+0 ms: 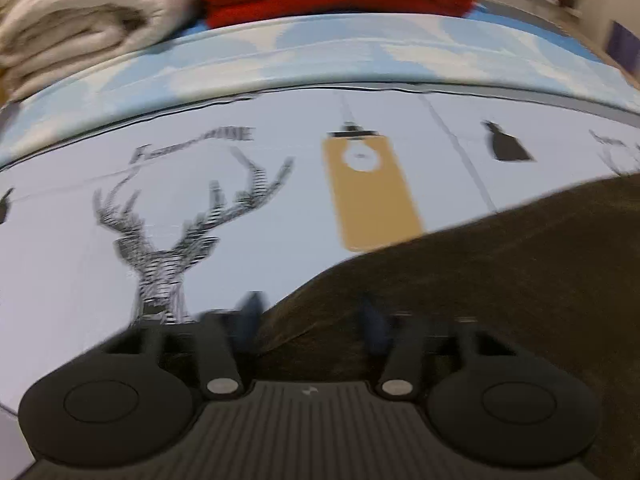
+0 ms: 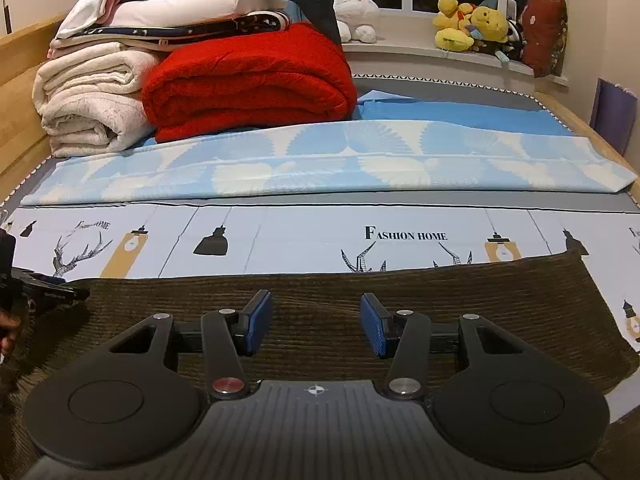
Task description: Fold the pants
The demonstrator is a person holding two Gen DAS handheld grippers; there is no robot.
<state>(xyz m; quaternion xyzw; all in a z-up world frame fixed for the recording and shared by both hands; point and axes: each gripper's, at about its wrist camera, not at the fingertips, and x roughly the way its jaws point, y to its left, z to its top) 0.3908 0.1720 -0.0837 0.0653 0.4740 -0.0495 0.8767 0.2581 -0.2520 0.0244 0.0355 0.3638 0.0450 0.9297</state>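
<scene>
right tongs (image 2: 316, 326) agape | over brown pants (image 2: 320, 292) | printed sheet (image 2: 304, 236)

The printed sheet (image 2: 304, 236) on the bed reads "FASHION HOME" (image 2: 405, 234) in dark capitals, right of its middle. Near the bed's left edge the same print shows only "OME" (image 2: 100, 225) above a deer head. In the left wrist view the lettering (image 1: 196, 144) is too blurred to read.
</scene>
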